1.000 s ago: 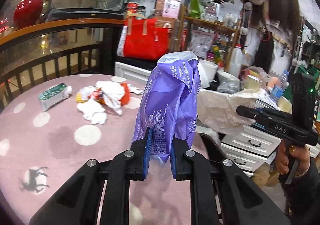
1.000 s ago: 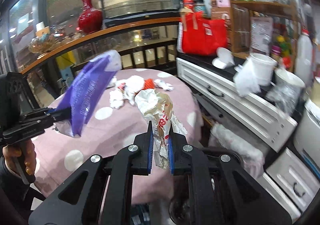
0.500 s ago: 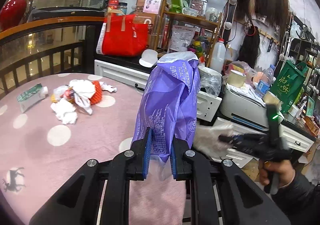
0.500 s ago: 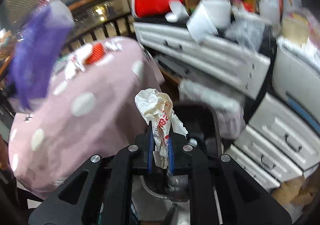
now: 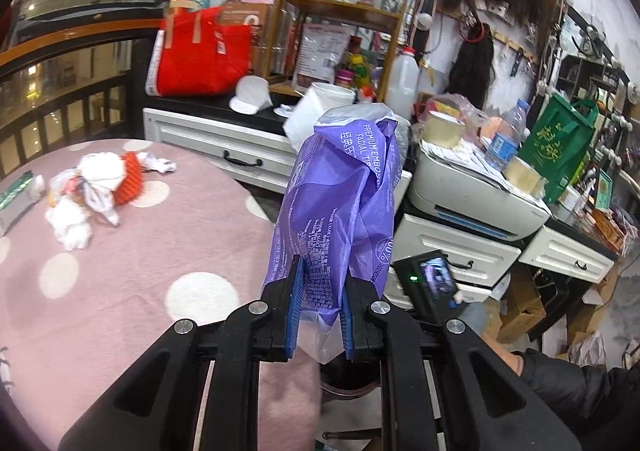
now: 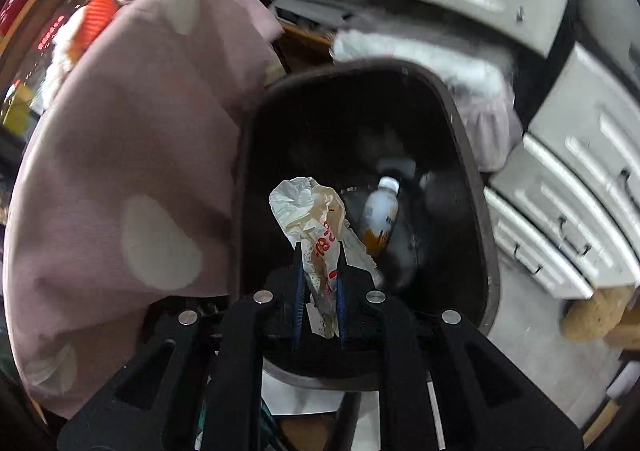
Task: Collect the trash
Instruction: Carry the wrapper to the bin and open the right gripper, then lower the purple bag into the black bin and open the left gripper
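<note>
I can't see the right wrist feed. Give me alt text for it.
The right gripper, shut on a crumpled white wrapper, points down into an open dark trash bin with a bottle inside. A pink dotted tablecloth hangs left; white drawers stand right.

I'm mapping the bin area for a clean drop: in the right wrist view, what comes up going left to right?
Pink dotted tablecloth → crumpled wrapper held in the right gripper over the black bin → bottle lying in the bin → white drawers.
</note>
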{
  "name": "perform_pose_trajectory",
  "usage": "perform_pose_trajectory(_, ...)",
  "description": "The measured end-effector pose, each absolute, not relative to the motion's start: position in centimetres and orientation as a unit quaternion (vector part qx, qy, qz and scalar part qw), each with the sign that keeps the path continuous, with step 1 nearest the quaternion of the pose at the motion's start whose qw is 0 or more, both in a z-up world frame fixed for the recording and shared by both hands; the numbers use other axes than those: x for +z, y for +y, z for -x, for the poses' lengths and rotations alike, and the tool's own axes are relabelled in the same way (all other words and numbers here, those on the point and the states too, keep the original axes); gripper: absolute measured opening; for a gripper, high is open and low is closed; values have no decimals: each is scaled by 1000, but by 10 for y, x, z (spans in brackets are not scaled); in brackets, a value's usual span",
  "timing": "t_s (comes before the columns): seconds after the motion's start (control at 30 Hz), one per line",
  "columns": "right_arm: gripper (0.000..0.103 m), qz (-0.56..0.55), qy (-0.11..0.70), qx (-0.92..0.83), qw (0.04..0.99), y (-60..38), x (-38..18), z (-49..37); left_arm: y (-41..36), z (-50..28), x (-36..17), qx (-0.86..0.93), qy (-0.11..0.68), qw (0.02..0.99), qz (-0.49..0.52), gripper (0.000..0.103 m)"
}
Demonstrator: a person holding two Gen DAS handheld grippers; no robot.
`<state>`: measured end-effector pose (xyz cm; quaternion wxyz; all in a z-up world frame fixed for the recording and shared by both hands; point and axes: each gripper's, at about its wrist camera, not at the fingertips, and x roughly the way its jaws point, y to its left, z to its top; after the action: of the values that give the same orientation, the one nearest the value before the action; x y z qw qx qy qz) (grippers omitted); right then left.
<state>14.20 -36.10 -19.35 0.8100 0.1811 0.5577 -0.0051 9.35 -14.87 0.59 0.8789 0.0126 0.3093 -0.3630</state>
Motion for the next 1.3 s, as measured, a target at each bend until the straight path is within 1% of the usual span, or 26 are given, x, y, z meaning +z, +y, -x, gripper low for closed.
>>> perform_pose_trajectory(0.03, 29, -188, 560, -10, 807, -364, -197, -143, -153, -93, 4, -367, 312, 876, -15, 16)
perform_pose_trajectory(0.07, 47, -197, 560, -14, 805, -367, -200, -142, -158, -93, 3, -371, 315, 874, -16, 16)
perform_pose_trajectory(0.1, 58, -213, 555, -19, 804, -373, -202, -139, -163, -94, 0, -375, 319, 870, -17, 16)
perform_pose_trajectory(0.13, 72, -222, 550, -25, 805, -376, -201, -138, -168, -94, -2, -379, 323, 867, -17, 16)
perform_pose_trajectory(0.3, 73, -244, 521, -63, 816, -400, -182, -120, -192, -96, -16, -391, 345, 853, -27, 16)
perform_pose_trajectory(0.4, 73, -247, 491, -99, 830, -423, -159, -101, -208, -97, -29, -392, 364, 844, -36, 16)
perform_pose_trajectory(0.57, 76, -237, 443, -169, 848, -458, -126, -72, -239, -97, -59, -388, 400, 829, -52, 16)
perform_pose_trajectory(0.8, 78, -243, 392, -201, 864, -477, -95, -41, -274, -99, -109, -369, 456, 806, -72, 16)
perform_pose_trajectory(1.03, 78, -240, 368, -188, 879, -469, -79, -31, -288, -106, -139, -349, 483, 798, -89, 16)
perform_pose_trajectory(1.3, 78, -236, 367, -177, 882, -460, -75, -34, -295, -115, -163, -328, 511, 787, -107, 18)
